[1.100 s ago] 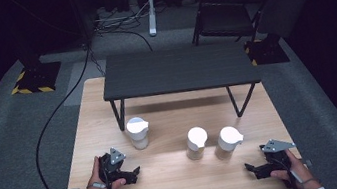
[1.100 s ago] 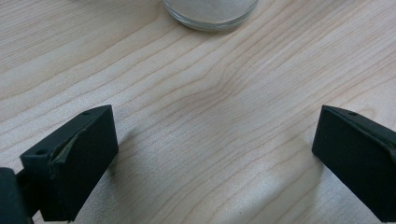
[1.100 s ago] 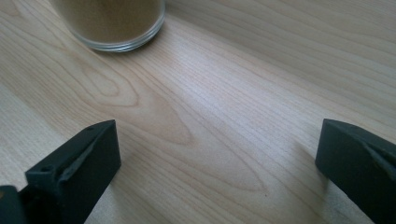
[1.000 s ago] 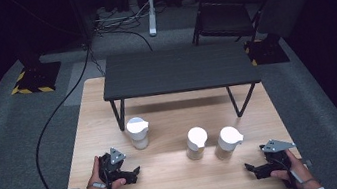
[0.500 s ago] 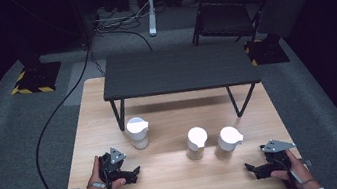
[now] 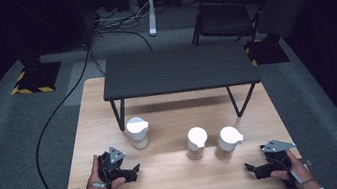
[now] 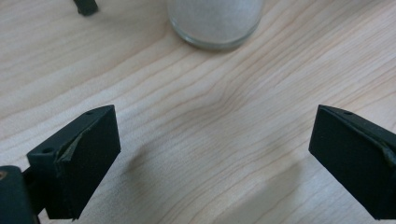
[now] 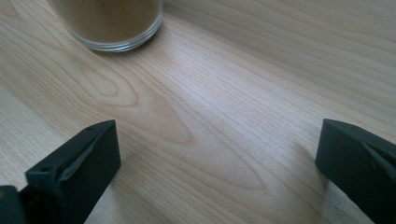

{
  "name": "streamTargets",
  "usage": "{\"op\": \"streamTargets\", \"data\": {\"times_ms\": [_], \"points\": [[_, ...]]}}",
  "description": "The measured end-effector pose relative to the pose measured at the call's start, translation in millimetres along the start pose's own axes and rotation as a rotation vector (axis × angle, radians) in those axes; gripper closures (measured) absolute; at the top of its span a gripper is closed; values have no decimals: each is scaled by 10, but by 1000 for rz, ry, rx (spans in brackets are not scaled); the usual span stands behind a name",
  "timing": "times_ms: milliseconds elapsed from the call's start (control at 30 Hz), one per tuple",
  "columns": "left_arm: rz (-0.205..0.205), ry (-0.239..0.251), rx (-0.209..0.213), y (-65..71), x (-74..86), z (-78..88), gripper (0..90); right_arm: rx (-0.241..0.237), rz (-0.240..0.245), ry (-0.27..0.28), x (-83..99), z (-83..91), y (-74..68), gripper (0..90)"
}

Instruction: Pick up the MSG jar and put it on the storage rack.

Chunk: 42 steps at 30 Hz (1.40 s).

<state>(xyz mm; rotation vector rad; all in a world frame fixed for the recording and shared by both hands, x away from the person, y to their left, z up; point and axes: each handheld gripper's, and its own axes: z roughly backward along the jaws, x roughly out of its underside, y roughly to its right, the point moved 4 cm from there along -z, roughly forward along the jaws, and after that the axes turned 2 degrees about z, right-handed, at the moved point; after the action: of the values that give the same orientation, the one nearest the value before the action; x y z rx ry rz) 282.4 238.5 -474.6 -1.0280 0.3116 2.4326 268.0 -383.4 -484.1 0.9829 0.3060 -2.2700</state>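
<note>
Since the earlier frame only the left gripper (image 6: 135,172) has changed: its jaws have just been closing slightly, nothing between them, and stand spread. The right gripper (image 6: 252,170) rests likewise, jaws spread and empty. Both lie on the bench (image 6: 180,184), seemingly at rest. The white-filled jar (image 6: 138,132) stands near the left jaws; two brown-filled jars (image 6: 196,142) (image 6: 227,142) are unobstructed ahead of the raised shelf (image 6: 178,70).

A dark recording studio — grey carpet (image 6: 7,144), trailing floor cables (image 6: 58,113), hazard-striped stand base (image 6: 35,78), folding chair (image 6: 230,12).
</note>
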Motion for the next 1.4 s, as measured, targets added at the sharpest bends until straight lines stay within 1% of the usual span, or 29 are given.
{"op": "streamTargets", "data": {"times_ms": [133,167,267,333,400,567,733,800,967,1033,1067,1267,1400], "points": [[-4,38,-20,43,8,44,17,0,0,0,0,0,0,0],[2,47,-18,54,6,58,17,0,0,0,0,0,0,0],[-6,58,-18,68,1,78,16,0,0,0,0,0,0,0],[-4,65,-18,75,0,91,17,0,0,0,0,0,0,0],[-1,73,-8,72,-7,108,17,0,0,0,0,0,0,0],[-11,86,-12,85,-22,150,16,1,0,0,0,0,-2,0],[-3,107,-10,86,-27,192,15,1,-1,0,0,1,-2,0],[-6,112,-12,89,-31,202,15,1,-1,0,1,0,-3,0],[-7,112,-11,96,-46,198,15,1,-1,0,0,1,-2,0],[-15,107,-13,97,-62,198,14,1,-1,0,1,1,-2,0],[-10,108,-13,100,-67,190,15,1,-1,0,0,1,-2,0],[-27,97,-14,113,-130,149,14,2,-1,0,1,1,-4,0],[-34,101,-16,119,-180,128,14,3,-3,0,1,2,-7,0]]}}
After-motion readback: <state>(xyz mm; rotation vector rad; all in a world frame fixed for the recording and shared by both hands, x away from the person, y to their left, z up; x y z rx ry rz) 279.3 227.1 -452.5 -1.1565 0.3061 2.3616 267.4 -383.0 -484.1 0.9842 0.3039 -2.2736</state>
